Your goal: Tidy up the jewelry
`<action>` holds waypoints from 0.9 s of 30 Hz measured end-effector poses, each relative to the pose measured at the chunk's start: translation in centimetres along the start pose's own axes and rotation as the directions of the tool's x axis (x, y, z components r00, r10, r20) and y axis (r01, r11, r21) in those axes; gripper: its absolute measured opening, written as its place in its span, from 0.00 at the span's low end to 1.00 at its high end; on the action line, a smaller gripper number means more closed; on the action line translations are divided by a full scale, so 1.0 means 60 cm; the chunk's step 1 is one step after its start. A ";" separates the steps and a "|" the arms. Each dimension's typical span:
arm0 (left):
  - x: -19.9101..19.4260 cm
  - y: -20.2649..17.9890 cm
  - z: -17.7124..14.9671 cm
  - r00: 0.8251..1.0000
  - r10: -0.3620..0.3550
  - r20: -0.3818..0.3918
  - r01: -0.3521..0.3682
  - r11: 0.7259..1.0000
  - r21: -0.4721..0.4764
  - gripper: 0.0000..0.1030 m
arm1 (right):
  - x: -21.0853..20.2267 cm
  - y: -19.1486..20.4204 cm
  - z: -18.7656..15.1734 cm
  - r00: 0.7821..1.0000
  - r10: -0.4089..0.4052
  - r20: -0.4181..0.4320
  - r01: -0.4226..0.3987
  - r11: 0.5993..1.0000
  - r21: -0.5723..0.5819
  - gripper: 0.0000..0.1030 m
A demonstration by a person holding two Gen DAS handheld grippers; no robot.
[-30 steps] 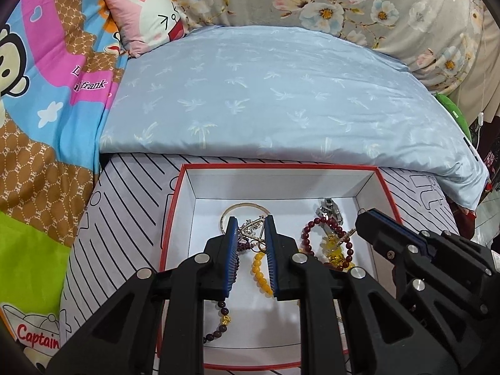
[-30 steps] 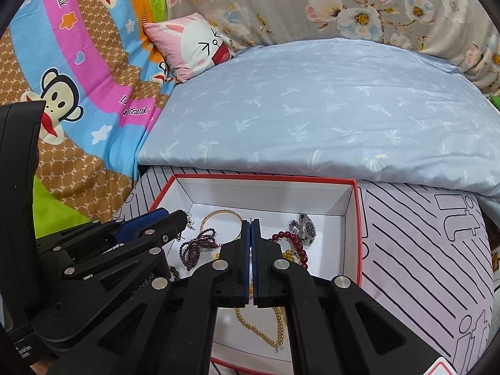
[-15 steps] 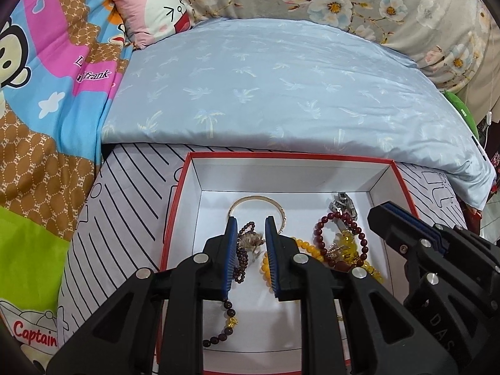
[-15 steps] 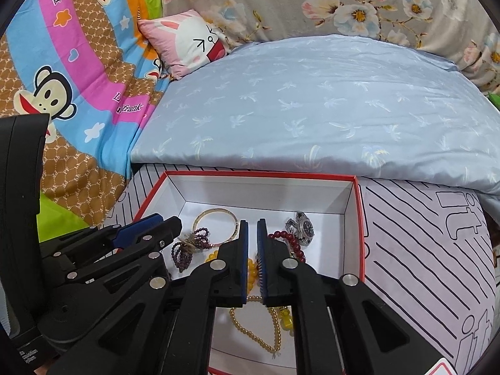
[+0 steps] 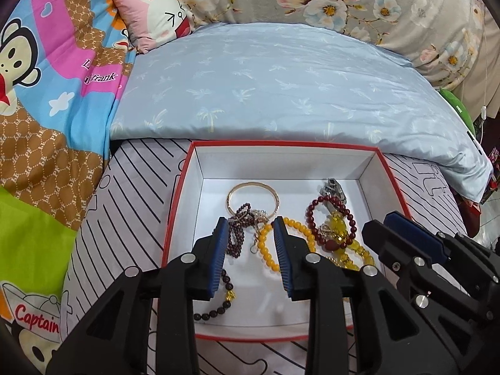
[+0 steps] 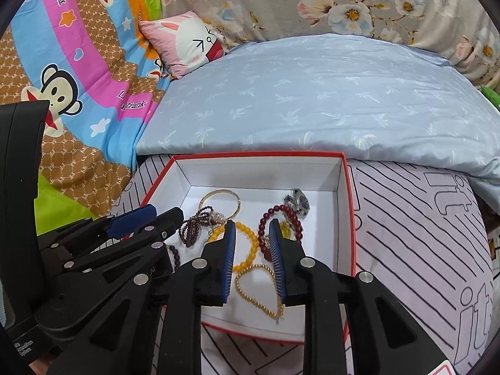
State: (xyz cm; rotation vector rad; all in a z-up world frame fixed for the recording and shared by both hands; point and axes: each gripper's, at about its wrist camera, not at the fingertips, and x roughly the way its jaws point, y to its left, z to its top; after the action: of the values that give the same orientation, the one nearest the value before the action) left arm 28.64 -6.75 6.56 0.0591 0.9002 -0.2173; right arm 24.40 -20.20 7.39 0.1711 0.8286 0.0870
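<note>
A red-rimmed white box (image 5: 281, 143) (image 6: 259, 155) lies on a striped sheet and holds the jewelry. Inside are a gold bangle (image 5: 251, 197), a dark purple bead string (image 5: 237, 237), a yellow bead bracelet (image 5: 265, 250), a red bead bracelet (image 5: 331, 218), a watch (image 6: 298, 201) and a gold bead necklace (image 6: 259, 290). My left gripper (image 5: 250, 223) hovers over the purple string and the yellow bracelet, its jaws opening with nothing pinched. My right gripper (image 6: 252, 223) hangs over the yellow and red bracelets, its jaws also opening and empty.
A pale blue quilt (image 5: 281, 87) rises just behind the box. A pink rabbit pillow (image 5: 156, 15) and a cartoon monkey blanket (image 5: 47, 93) lie to the left. The striped sheet (image 6: 422, 234) spreads right of the box.
The right gripper went from shut to open and the left one widened. Both drew back slightly, so the box sits higher in each view. The jewelry has not moved.
</note>
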 end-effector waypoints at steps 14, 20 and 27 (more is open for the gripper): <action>-0.044 -0.011 -0.059 1.000 -0.004 -0.008 0.004 1.000 -0.012 0.29 | -0.057 0.001 -0.059 0.996 -0.091 0.003 0.091 0.996 0.007 0.33; -0.061 -0.007 -0.085 1.000 0.025 -0.005 -0.025 0.999 -0.031 0.45 | -0.079 -0.008 -0.086 0.989 -0.145 0.002 0.145 0.989 0.022 0.47; -0.078 -0.005 -0.111 0.998 0.066 0.004 -0.066 0.997 -0.031 0.57 | -0.092 -0.009 -0.108 0.985 -0.174 -0.009 0.174 0.984 0.024 0.51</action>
State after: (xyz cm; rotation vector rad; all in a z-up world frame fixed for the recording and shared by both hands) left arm 20.64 -5.31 6.09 0.0598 0.8945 -0.1424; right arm 15.90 -20.76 7.02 0.1211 0.8481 -0.0875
